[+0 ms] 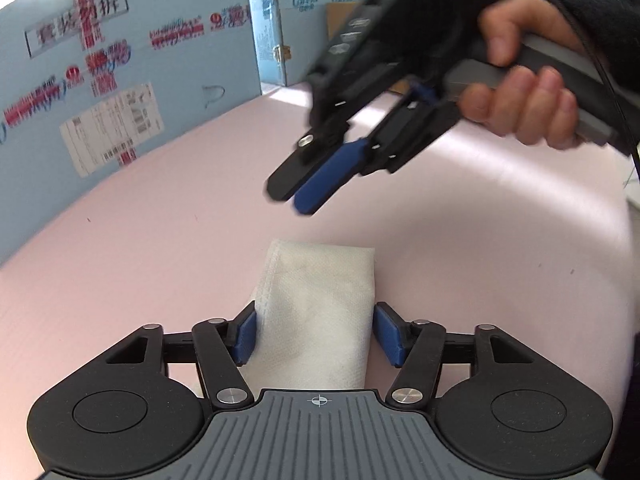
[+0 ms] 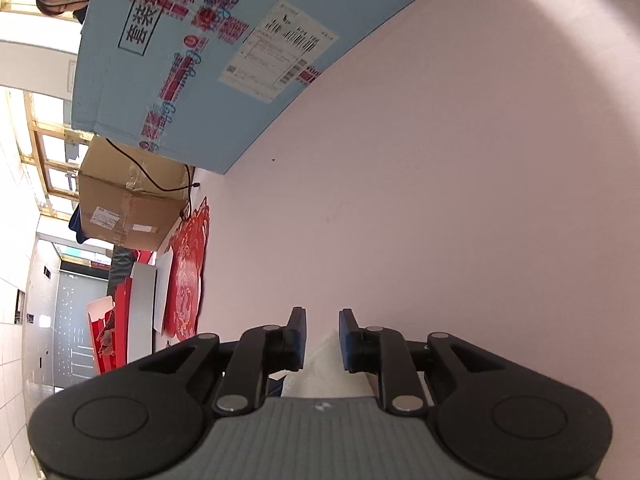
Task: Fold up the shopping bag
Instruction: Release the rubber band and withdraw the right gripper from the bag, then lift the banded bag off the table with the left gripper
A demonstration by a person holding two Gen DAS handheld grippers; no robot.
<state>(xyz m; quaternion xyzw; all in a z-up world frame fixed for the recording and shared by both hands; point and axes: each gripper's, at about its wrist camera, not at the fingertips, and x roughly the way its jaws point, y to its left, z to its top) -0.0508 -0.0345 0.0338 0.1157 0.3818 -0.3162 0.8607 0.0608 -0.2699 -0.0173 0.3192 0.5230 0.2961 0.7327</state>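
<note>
Nearest the left wrist camera, the white shopping bag lies on the pink counter as a narrow, several-layered packet, already folded small, running between the spread fingers of the left tongs. These tongs stand open: one blue pad sits against the packet's left edge, the other just clear of its right edge, so nothing is clamped. The cloth looks like thin non-woven fabric: light, soft and limp, with a stitched seam down one side. It should crease easily but may spring back, and the layers could slide over each other on a smooth surface. A pinch across all layers near a corner or the seamed edge seems the safest hold.

Further out, the right tongs hang in the air above the counter, fingers nearly together and empty, held in a person's hand. Their own view shows a narrow gap and a bit of white cloth low between the fingers.

The counter is matte, flat foam-like board. Behind it stands a blue panel with red printing and a shipping label; beyond that, a cardboard box
</note>
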